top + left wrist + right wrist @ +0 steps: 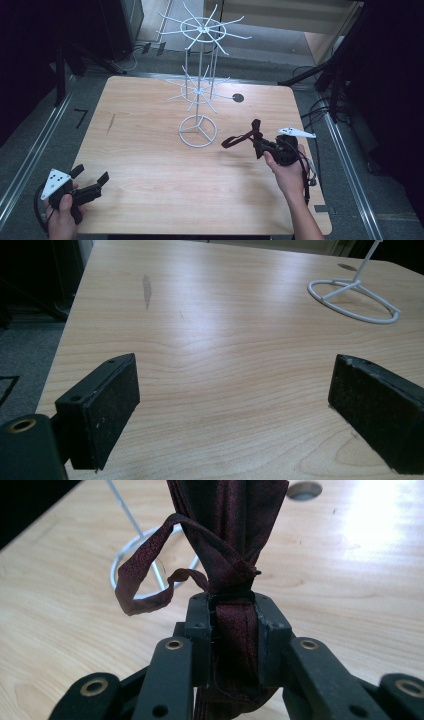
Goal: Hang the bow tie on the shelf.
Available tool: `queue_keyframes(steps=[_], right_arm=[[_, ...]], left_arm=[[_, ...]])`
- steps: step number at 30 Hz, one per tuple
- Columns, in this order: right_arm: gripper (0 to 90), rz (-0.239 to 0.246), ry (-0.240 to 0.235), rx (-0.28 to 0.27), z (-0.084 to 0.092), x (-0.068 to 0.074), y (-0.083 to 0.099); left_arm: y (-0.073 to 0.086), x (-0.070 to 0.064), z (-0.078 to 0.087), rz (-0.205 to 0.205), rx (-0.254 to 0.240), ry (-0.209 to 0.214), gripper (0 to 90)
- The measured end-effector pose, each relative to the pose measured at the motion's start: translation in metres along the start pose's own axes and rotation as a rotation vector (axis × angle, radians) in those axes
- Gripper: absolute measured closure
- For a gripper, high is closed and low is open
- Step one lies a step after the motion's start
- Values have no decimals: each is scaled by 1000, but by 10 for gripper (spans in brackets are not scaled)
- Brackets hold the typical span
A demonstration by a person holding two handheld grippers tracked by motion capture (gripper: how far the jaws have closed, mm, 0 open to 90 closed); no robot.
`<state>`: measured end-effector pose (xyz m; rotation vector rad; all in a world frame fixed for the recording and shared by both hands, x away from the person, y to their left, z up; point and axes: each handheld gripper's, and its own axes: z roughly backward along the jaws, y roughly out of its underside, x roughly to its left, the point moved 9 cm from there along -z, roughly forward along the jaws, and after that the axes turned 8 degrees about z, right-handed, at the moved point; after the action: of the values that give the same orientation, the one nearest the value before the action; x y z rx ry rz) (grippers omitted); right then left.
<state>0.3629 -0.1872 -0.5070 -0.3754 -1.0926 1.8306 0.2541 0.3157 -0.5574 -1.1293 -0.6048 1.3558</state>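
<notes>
The table (150,165) is a bare wooden top, and nothing on it would catch the cloth if it fell, so a drop would simply mean gathering it again from flat wood.

The wire rack (199,95) stands far of centre, tall and thin on a small ring base, with two tiers of spokes. It looks light. A sideways pull on a spoke, or a bump from the gripper on the way in, could tip it or slide it across the wood, and the left hand is too far off to steady it.

The right gripper (257,145) is at the right of the table, near the rack's base, jaws clenched on a dark red tie (243,137). In the right gripper view the tie (235,545) is bunched between the pads, with a loose loop hanging to one side. That loop is the likeliest trouble: it could snag a lower spoke before the tie reaches the intended one, dragging the rack or pulling cloth out of the grip. The hold is on a folded bundle, so layers might slip past each other.

The left gripper (90,181) rests at the near left corner, well apart from everything, jaws released with only bare wood between them.
</notes>
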Motion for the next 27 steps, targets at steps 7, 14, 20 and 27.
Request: queue_keyframes(steps=[7,14,20,27], right_arm=[[735,1,18,-78,5,4,-13],[735,-2,30,-138,9,10,-31],[735,11,31,-155,8,16,-43],[734,22,43,-159,1,19,-56]], left_arm=[[0,0,0,-1,0,2,67],[0,0,0,0,0,2,68],[0,0,0,2,-2,5,68],[0,0,0,3,-5,6,68]])
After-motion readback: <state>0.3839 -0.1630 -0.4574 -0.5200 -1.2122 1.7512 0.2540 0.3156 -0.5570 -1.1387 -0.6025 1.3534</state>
